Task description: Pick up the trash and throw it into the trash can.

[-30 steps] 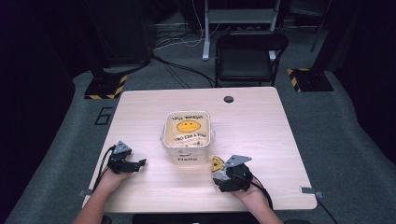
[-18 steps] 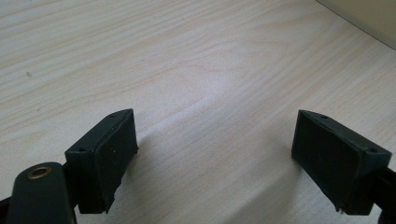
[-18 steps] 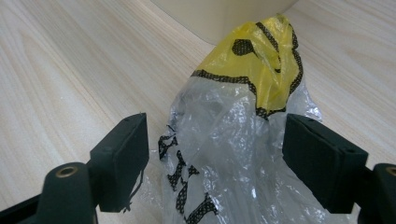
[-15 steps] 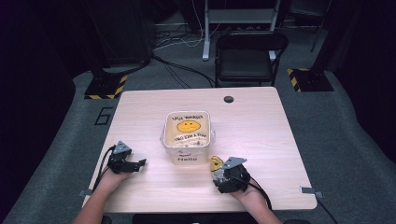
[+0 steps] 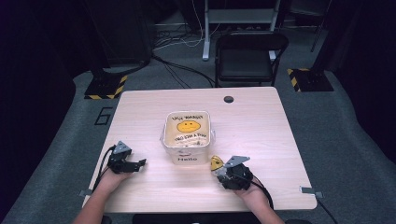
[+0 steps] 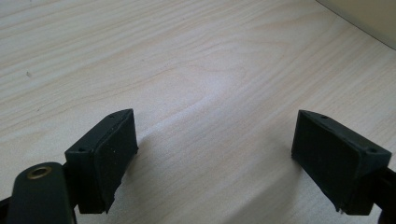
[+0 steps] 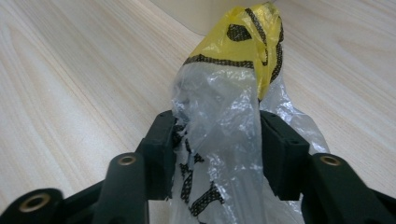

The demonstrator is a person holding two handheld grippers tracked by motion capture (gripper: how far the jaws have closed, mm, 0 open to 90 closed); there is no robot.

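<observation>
**Bag pickup: grip made, lift and placement outstanding**

Item 1, right gripper (image 7: 217, 154). Nearest the person, at the near right of the table (image 5: 280, 140). Jaws have just been closing and now clamp a crumpled plastic bag (image 7: 233, 93) between the pads; clear film with black print bunches through the gap, and a yellow printed end stands above the jaws. In the high view the right gripper (image 5: 222, 171) lies low on the tabletop with the yellow end of the plastic bag (image 5: 215, 163) just ahead of it.

Item 2, left gripper (image 6: 224, 149). Near left of the table, jaws wide apart, bare wood between them, nothing held. High view: left gripper (image 5: 140, 163), well apart from the bag.

Item 3, container (image 5: 187, 135). Mid-table, clear-walled, bearing a smiley face and lettering, just beyond the bag. Whether the bag touches it cannot be told.

Status, judged: grasp done. Remaining: raising the bag off the table and carrying it, probably to the container. Left gripper unused so far.
</observation>
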